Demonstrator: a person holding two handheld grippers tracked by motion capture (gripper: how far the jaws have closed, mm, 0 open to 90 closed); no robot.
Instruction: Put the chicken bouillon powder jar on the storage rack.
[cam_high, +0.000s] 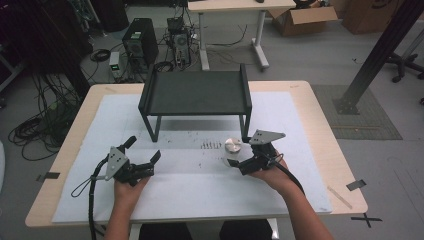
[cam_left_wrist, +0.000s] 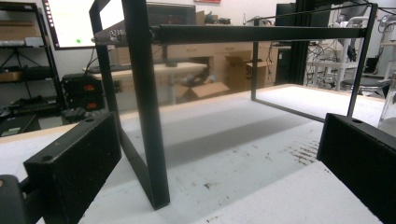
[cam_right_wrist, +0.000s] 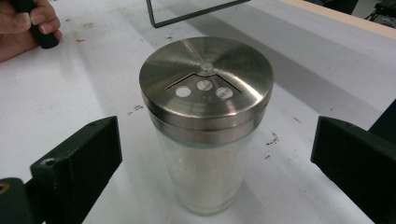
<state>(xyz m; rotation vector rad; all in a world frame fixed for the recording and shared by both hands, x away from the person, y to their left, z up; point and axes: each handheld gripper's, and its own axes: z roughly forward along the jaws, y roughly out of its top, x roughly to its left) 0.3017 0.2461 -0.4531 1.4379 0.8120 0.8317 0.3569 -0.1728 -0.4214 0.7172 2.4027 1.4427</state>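
Fingers of the right gripper are standing wide apart, one on each side of the clear glass shaker with the brushed-steel lid, and neither finger is touching the glass. Fingers of the left gripper are likewise spread open and holding nothing; they are pointing toward a front leg of the black metal riser shelf.

Progress: the work appears to be at the approach stage. The right gripper is lining up on the shaker, but no grasp is made yet, and the shaker is resting on the white mat that covers the tabletop. Closing on the glass body, lifting and placing are all remaining. The flat top of the shelf is carrying nothing, so it may be the destination; this is a judgement, not a certainty.

Position: the shaker is standing upright toward the right half of the tabletop, just in front of the shelf's right front leg. The left gripper is waiting well apart from it, nearer the left edge.

Condition of the shaker: the cylinder is holding a white granular fill that is reaching nearly to the lid. The lid is fully seated, and a wedge-shaped opening in it is exposing three round pour holes. Dark specks are lying scattered on the mat around it.
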